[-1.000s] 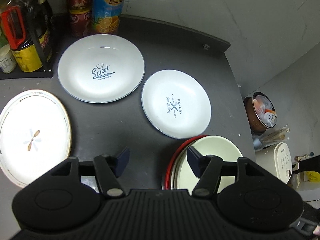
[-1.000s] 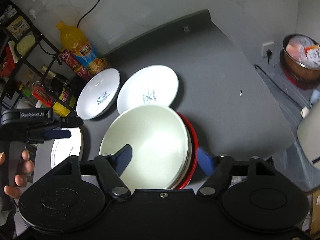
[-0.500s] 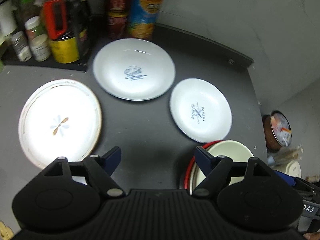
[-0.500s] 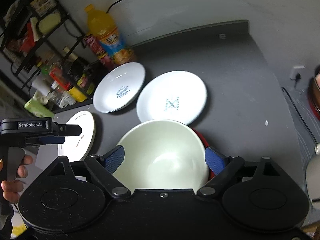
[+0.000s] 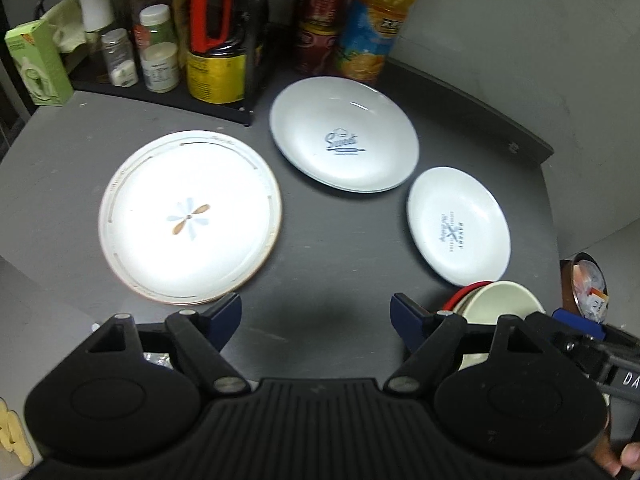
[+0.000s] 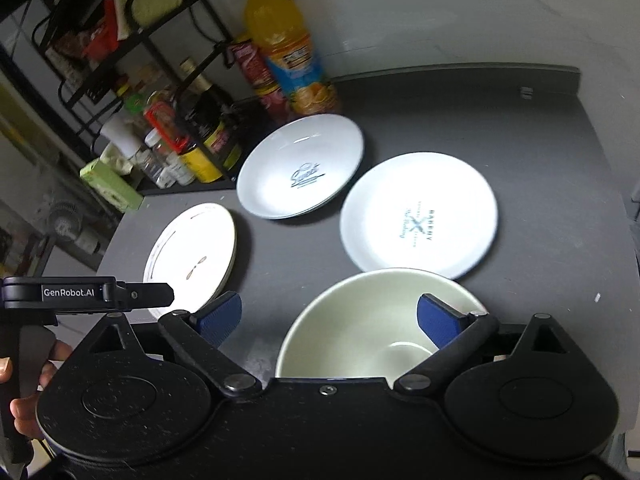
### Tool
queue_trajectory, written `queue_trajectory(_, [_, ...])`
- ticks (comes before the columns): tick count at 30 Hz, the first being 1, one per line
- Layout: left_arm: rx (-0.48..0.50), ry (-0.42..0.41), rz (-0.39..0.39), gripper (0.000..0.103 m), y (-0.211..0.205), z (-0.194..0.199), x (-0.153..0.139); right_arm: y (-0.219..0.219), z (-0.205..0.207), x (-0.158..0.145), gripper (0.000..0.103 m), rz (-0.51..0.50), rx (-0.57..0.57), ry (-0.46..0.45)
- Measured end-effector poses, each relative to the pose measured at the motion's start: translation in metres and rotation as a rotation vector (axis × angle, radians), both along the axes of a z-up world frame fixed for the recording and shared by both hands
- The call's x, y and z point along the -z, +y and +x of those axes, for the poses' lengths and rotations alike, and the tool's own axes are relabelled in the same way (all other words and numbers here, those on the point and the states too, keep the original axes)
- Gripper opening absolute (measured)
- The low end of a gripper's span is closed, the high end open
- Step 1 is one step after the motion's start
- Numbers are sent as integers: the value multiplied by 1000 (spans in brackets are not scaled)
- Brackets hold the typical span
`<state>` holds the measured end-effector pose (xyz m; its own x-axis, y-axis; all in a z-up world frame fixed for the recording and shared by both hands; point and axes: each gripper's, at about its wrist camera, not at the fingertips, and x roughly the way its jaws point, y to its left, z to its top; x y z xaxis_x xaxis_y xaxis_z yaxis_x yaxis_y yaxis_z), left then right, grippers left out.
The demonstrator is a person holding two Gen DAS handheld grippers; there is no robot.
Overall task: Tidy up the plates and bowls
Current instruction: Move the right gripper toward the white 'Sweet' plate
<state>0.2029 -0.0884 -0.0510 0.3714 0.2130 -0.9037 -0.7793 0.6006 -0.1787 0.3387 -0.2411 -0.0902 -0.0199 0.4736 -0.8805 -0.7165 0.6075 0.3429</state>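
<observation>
Three dishes lie apart on the dark grey table [image 5: 328, 264]: a flat white plate with a leaf motif [image 5: 190, 216] [image 6: 192, 256] at left, a deep "Sweet" plate [image 5: 344, 134] [image 6: 300, 166] at the back, and a smaller "Bakery" plate [image 5: 458, 224] [image 6: 418, 214] at right. A cream bowl [image 5: 496, 300] [image 6: 376, 324] sits in a red-rimmed dish [image 5: 464, 294] near the front right edge. My left gripper [image 5: 316, 318] is open over bare table. My right gripper [image 6: 330, 318] is open, its right pad over the bowl and its left pad outside the rim.
A black rack [image 5: 168, 40] with jars, bottles and a yellow tin stands at the back left. Next to it are red cans [image 5: 320, 40] and an orange juice bottle [image 5: 376, 20]. A green box [image 5: 38, 64] sits far left. The table's right edge drops off toward a pot [image 5: 588, 284].
Both grippers have pulled back and shifted left, so the leaf plate and rack come more into view. The right gripper's pads now sit lower, at the bowl's rim. No dish has moved.
</observation>
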Motion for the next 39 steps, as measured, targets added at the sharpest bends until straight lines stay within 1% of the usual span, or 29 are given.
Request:
queue_trajectory(3, [-15, 7, 12, 80, 4, -6, 0, 9, -1, 0, 95, 14, -12, 21])
queue_trajectory(7, [-27, 7, 4, 80, 12, -7, 2, 22, -4, 0, 95, -2, -35, -32])
queue_trajectory(9, [-39, 5, -3, 80, 17, -6, 3, 29, -2, 2, 95, -3, -30, -34])
queue_trajectory(12, [-27, 22, 9, 80, 24, 0, 5, 41, 1, 5, 95, -18, -34, -59])
queue_trajectory(16, [-37, 8, -8, 80, 35, 4, 10, 57, 6, 10, 95, -27, -47, -68])
queue_trajectory(19, [-44, -1, -17, 80, 46, 8, 15, 71, 7, 13, 95, -33, -82, -87])
queue_trajectory(27, [-93, -27, -62, 80, 85, 20, 31, 110, 18, 26, 95, -74, -139, -103])
queue_trajectory(30, [-108, -30, -58, 80, 100, 25, 35, 122, 27, 34, 95, -95, -117, -100])
queue_trajectory(33, [-118, -46, -50, 80, 116, 31, 38, 131, 34, 41, 95, -93, -98, -83])
queue_trajectory(35, [-129, -63, -63, 80, 126, 34, 40, 140, 38, 47, 94, -100, -90, -80])
queue_trajectory(37, [-137, -87, -72, 79, 135, 36, 43, 148, 43, 53, 88, -98, -76, -73])
queue_trajectory(39, [-135, -98, -79, 78, 145, 41, 48, 155, 51, 60, 84, -99, -45, -47])
